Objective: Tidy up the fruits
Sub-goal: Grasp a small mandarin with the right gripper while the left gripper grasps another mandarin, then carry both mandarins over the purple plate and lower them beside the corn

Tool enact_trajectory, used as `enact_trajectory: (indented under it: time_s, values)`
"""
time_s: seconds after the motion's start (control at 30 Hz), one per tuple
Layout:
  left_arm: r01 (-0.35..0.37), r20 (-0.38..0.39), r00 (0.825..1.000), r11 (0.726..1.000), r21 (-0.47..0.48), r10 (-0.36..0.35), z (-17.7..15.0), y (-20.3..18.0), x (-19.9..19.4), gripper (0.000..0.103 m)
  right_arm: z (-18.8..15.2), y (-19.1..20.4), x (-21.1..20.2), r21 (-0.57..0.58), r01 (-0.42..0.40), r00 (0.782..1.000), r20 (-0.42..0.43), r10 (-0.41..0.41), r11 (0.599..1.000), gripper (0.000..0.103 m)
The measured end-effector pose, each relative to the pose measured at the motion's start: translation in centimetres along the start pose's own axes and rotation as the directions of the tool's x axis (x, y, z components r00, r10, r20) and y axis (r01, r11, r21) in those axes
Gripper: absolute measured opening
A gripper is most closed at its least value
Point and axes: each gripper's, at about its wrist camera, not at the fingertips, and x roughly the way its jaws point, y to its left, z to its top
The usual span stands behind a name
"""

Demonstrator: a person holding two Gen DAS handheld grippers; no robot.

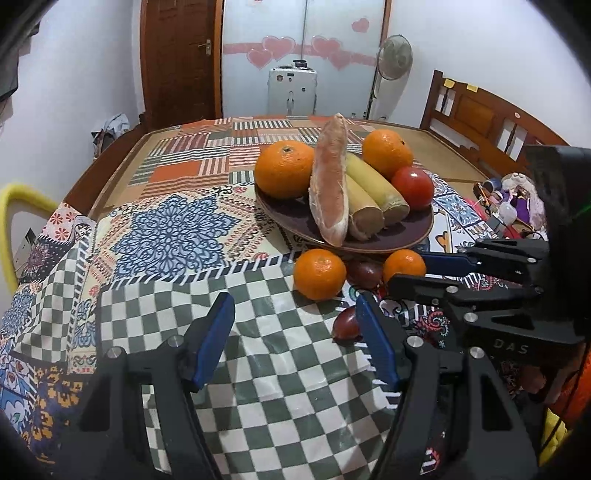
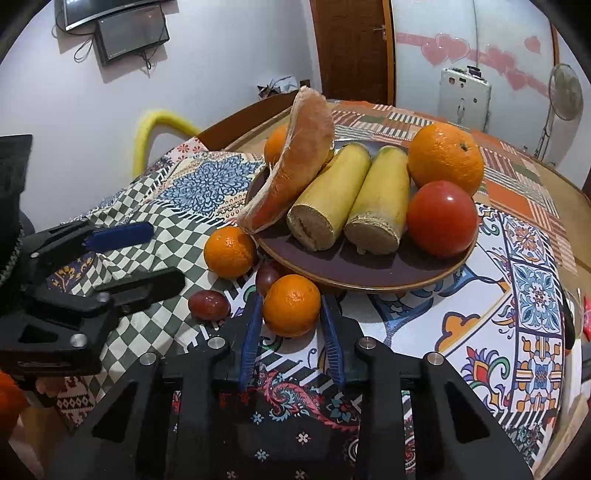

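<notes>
Brown plate (image 2: pixel 354 273) on the patterned tabletop (image 1: pixel 173 229) holds two oranges, a tomato, bread and two yellow stalks. Just in front of the plate, the right hand-held gripper (image 2: pixel 291 325) tilts downward, its blue pads against a small orange (image 2: pixel 291 304), probably to lift it aboard. Left of it, the left hand-held gripper (image 1: pixel 295 325) hangs open and empty over checked cloth, near a second small orange (image 1: pixel 319 273).

Room around the counter

A patchwork cloth (image 1: pixel 173 229) covers the counter (image 1: pixel 443 147). Behind it stand a brown door (image 1: pixel 181 59), a white appliance (image 1: pixel 291 90) and a fan (image 1: pixel 393 57); pink hearts (image 1: pixel 277 46) mark the glass panel. A wooden headboard (image 1: pixel 476 110) sits right, a yellow chair (image 1: pixel 22 199) left. A dark screen (image 2: pixel 131 31) hangs on the wall.
</notes>
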Motion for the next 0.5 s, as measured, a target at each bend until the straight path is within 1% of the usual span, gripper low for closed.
enact_trajectory:
  time_s: [0.1,0.27,0.37,0.43,0.47,0.5]
  values:
    - [0.008,-0.006,1.000,1.000,0.004,-0.008,0.4,-0.4,0.6,0.063,-0.2,-0.5,-0.8,0.013,0.003,1.000,0.019,-0.003,1.000,0.029]
    - [0.013,-0.030,0.999,1.000,0.018,-0.013,1.1,-1.1,1.9,0.057,-0.1,-1.2,-1.9,0.024,0.031,0.998,0.053,-0.033,0.999,0.029]
    - [0.024,-0.064,0.998,1.000,0.015,-0.023,1.3,-1.3,3.0,0.049,-0.2,-1.7,-2.6,0.029,0.050,0.996,0.069,-0.052,0.998,0.029]
    - [0.029,-0.080,0.996,0.999,0.015,-0.028,1.5,-1.5,3.5,0.042,-0.3,-1.9,-2.9,0.030,0.060,0.995,0.079,-0.063,0.998,0.029]
    - [0.032,-0.088,0.996,0.999,0.015,-0.030,1.6,-1.5,3.7,0.037,-0.3,-2.0,-3.0,0.030,0.061,0.995,0.082,-0.063,0.998,0.029]
    - [0.034,-0.088,0.996,0.999,0.013,-0.033,1.7,-1.6,3.8,0.037,-0.3,-2.0,-3.1,0.031,0.063,0.994,0.085,-0.065,0.998,0.029]
